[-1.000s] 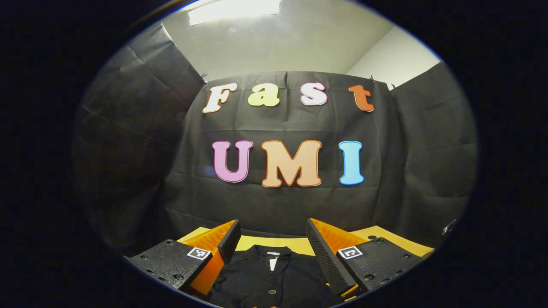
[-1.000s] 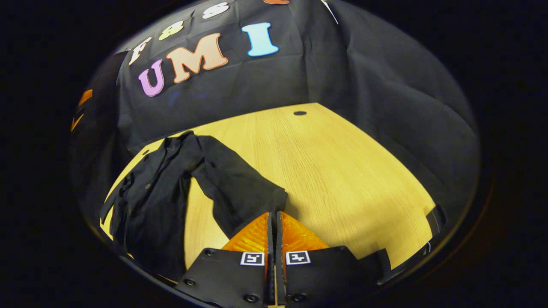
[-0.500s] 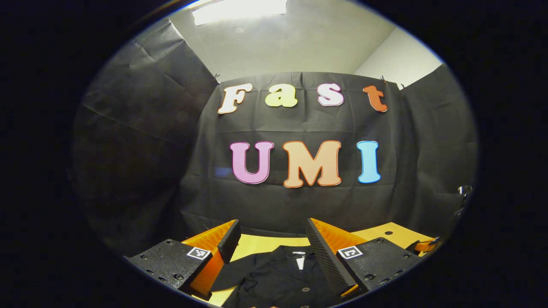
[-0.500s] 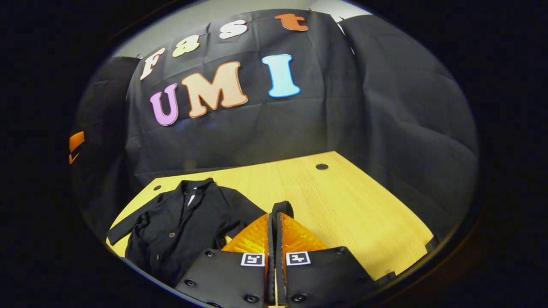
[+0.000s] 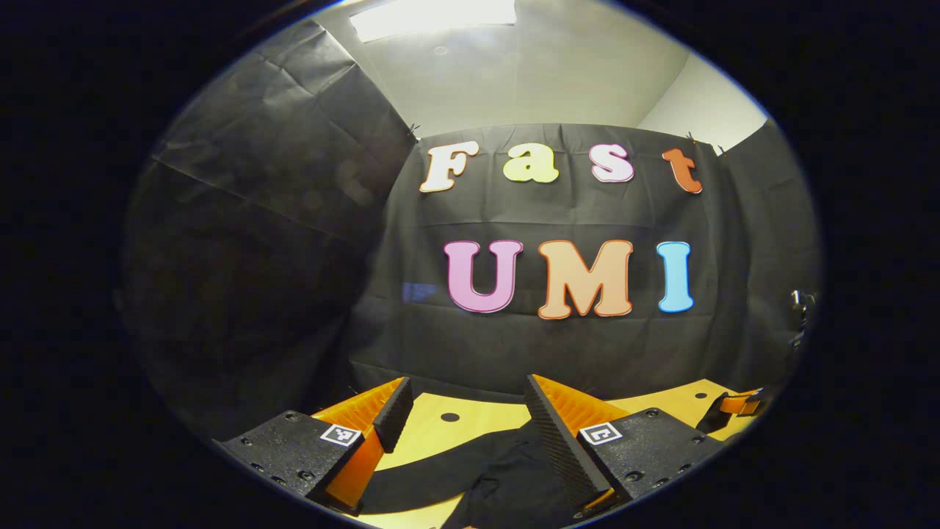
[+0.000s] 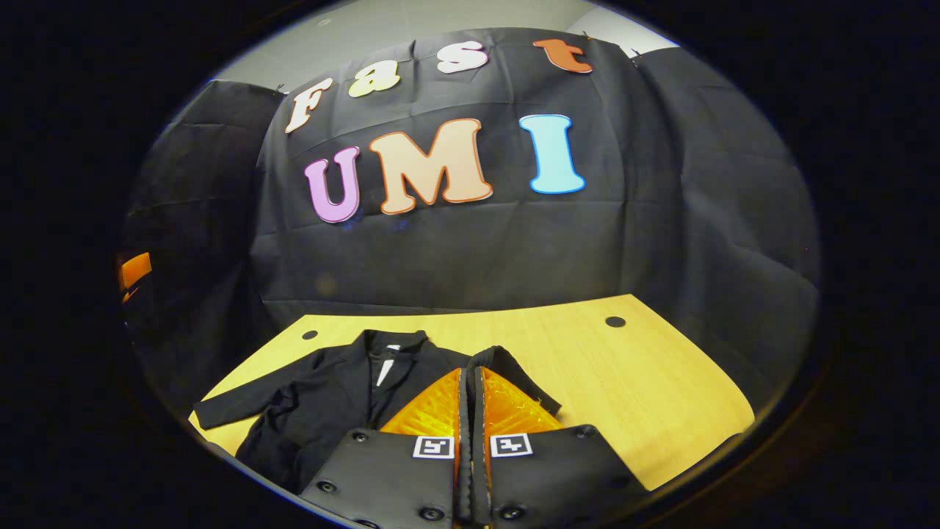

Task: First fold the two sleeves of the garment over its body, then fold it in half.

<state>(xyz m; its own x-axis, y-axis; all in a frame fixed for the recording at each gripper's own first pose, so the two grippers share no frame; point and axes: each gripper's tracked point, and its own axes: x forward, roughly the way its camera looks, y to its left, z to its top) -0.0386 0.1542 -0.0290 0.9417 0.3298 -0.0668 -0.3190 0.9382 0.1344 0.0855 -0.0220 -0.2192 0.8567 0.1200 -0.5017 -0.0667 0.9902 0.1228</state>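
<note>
Presently the right gripper (image 6: 470, 375) has its orange fingers pressed together on the cuff end of one sleeve (image 6: 514, 371), the dark cloth pinched between them and lifted toward the jacket's body. Judged step: first sleeve fold, in progress. To do it well, I'd say carry the cuff low and across to the chest, lay it flat along the button line, and let go only once the sleeve lies smooth, not bunched at the shoulder.

Left gripper (image 5: 463, 400): jaws wide apart, holding nothing, hovering above the garment's near side with the other sleeve (image 5: 440, 470) running beneath it. Well placed to take that one after.

Garment (image 6: 323, 400): black button-front jacket, collar open with a pale tag showing at the neck. It lies face up on the yellow wooden table (image 6: 624, 382), toward its left part in the right gripper view, free sleeve stretched outward. Fabric looks soft, somewhat rumpled at the front.
</note>
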